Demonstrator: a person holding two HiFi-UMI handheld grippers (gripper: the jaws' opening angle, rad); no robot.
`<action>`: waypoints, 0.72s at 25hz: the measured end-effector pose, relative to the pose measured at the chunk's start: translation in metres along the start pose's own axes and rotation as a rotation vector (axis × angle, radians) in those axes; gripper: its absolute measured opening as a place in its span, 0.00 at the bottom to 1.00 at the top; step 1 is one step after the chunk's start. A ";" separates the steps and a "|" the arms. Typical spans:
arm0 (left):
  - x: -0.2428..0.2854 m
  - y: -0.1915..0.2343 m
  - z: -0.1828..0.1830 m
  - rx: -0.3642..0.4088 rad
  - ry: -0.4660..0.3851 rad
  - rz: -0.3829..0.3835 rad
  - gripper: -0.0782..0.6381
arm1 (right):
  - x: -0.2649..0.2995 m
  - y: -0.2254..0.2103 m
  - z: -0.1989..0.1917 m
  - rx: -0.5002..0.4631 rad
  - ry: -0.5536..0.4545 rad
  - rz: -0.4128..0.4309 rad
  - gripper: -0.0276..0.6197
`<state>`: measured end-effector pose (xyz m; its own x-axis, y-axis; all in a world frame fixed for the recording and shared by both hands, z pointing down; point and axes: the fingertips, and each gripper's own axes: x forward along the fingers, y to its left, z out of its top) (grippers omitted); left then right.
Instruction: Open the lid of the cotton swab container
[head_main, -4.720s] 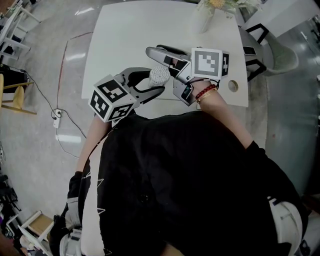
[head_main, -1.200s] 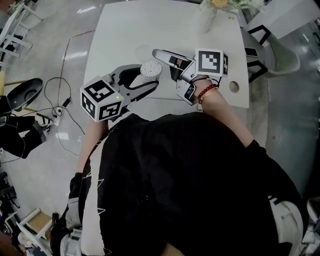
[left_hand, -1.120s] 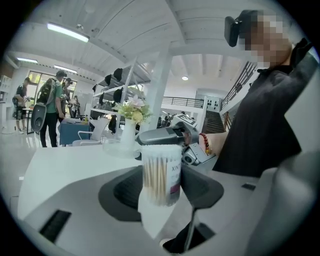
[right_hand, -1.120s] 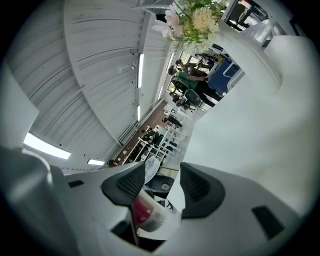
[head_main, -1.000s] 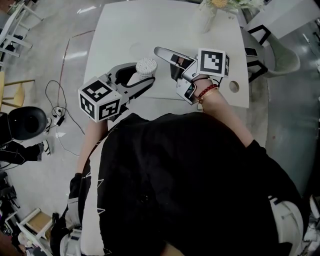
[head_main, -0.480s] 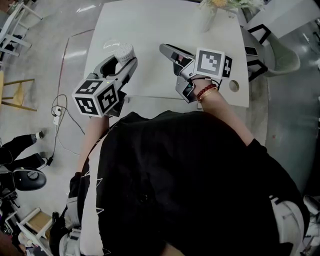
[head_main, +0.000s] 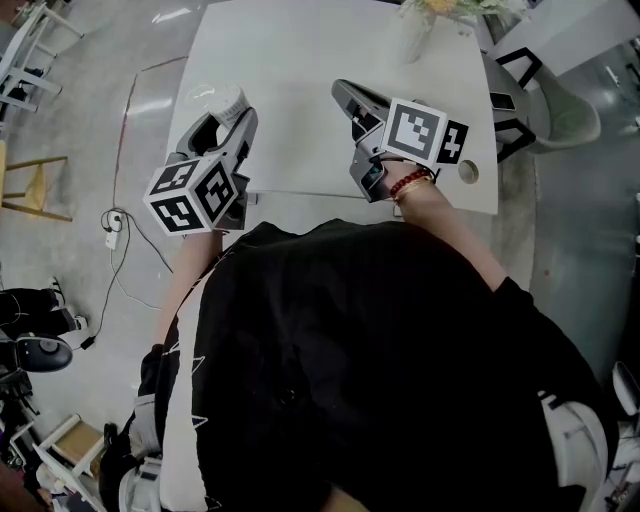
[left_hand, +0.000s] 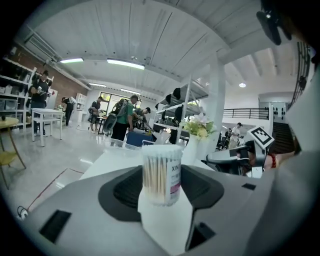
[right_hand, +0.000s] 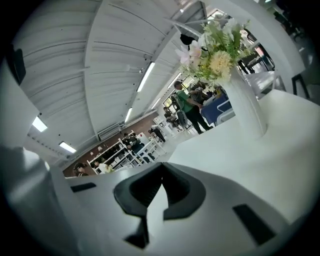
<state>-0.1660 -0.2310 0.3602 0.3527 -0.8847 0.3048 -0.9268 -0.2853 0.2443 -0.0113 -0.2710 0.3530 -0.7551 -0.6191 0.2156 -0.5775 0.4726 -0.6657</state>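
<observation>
The cotton swab container (head_main: 230, 99) is a clear round tub full of white swabs with no lid on top, held upright over the white table's (head_main: 300, 60) left part. My left gripper (head_main: 228, 110) is shut on its sides. In the left gripper view the container (left_hand: 161, 170) stands between the two dark pads of the left gripper (left_hand: 162, 192). A clear round piece (left_hand: 120, 145), perhaps the lid, lies on the table just behind it. My right gripper (head_main: 342, 92) hovers over the table's middle. Its jaws have just been closing and now meet with nothing between them (right_hand: 161, 176).
A white vase with flowers (head_main: 405, 35) stands at the table's far right, also in the right gripper view (right_hand: 245, 100). A small round object (head_main: 466, 172) lies near the right front corner. A chair (head_main: 560, 110) stands right of the table. People and shelves fill the room beyond.
The left gripper has carried the container leftward and away from the right gripper, turning as it went. The right gripper's jaws have come together and it has shifted slightly.
</observation>
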 end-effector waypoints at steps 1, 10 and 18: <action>-0.001 0.002 -0.001 -0.007 -0.001 0.007 0.46 | 0.000 0.000 0.000 -0.020 0.002 -0.008 0.05; -0.004 0.007 -0.008 -0.022 0.008 0.028 0.46 | 0.002 -0.001 -0.010 -0.113 0.057 -0.051 0.05; -0.008 0.010 -0.013 -0.024 0.011 0.024 0.46 | 0.004 -0.002 -0.018 -0.145 0.074 -0.074 0.05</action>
<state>-0.1767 -0.2218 0.3724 0.3321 -0.8871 0.3206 -0.9315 -0.2550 0.2592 -0.0187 -0.2631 0.3677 -0.7265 -0.6102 0.3161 -0.6671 0.5160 -0.5373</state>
